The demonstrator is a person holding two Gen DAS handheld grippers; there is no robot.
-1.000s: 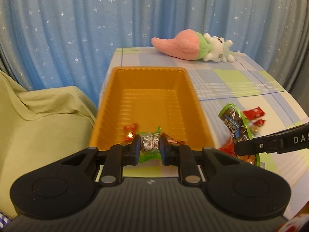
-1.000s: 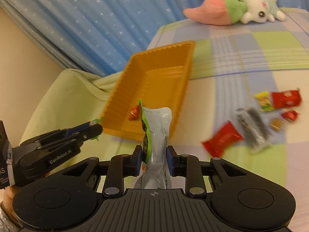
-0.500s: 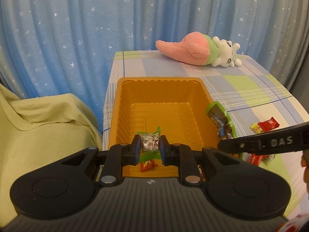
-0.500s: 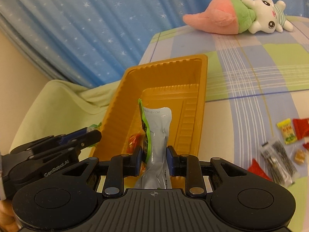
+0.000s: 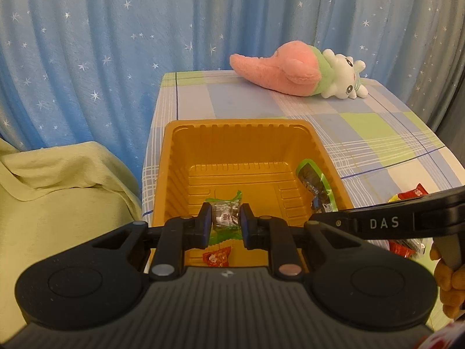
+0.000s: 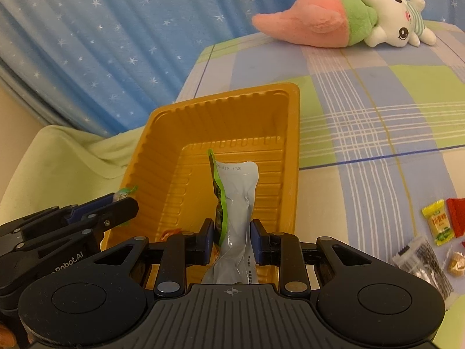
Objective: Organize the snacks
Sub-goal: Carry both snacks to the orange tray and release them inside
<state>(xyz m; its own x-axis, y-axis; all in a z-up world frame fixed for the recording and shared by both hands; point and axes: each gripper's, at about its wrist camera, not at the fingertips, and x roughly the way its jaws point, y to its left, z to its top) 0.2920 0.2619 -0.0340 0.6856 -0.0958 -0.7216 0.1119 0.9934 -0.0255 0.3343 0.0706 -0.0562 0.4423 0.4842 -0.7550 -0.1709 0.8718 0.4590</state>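
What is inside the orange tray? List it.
On the orange tray floor lies one red wrapped candy. Both held snacks hang above it. The grippers cover the near floor, so more cannot be ruled out.

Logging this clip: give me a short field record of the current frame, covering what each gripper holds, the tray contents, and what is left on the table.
left gripper: shut on a small candy with green wrapper ends, above the tray
right gripper: shut on a silver-and-green pouch, upright, over the tray
orange tray: holds a red-wrapped snack near the front
still on table: yellow candy, clear packet, red packet
other: plush toy at the far end of the table
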